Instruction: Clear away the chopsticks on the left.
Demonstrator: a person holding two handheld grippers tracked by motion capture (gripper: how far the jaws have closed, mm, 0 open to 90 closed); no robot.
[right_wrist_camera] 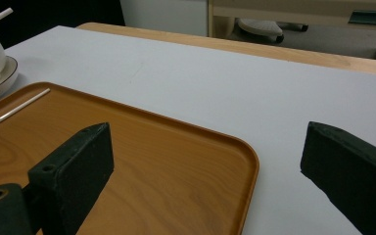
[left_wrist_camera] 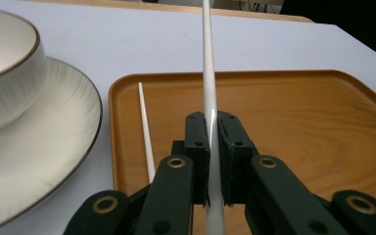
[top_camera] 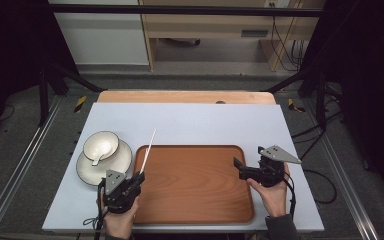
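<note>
Chopstick [left_wrist_camera: 208,73], white, is pinched in the left claw [left_wrist_camera: 210,156] above the tray's [top_camera: 195,210] left edge; a second chopstick [left_wrist_camera: 146,132] lies inside. Right claw [right_wrist_camera: 205,161] gapes wide, holding nothing.

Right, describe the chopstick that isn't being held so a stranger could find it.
Start at the wooden tray on the table. Along its left edge, nearest the plate, a thin white chopstick lies flat. The other chopstick is clamped in the left hand-held gripper.

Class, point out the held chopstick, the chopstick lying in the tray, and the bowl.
Held chopstick [left_wrist_camera: 208,73], left gripper view, shaft above the jaws.
Lying chopstick [left_wrist_camera: 145,129], left gripper view, mid-shaft.
Bowl [top_camera: 100,144], high view, inner surface.
</note>
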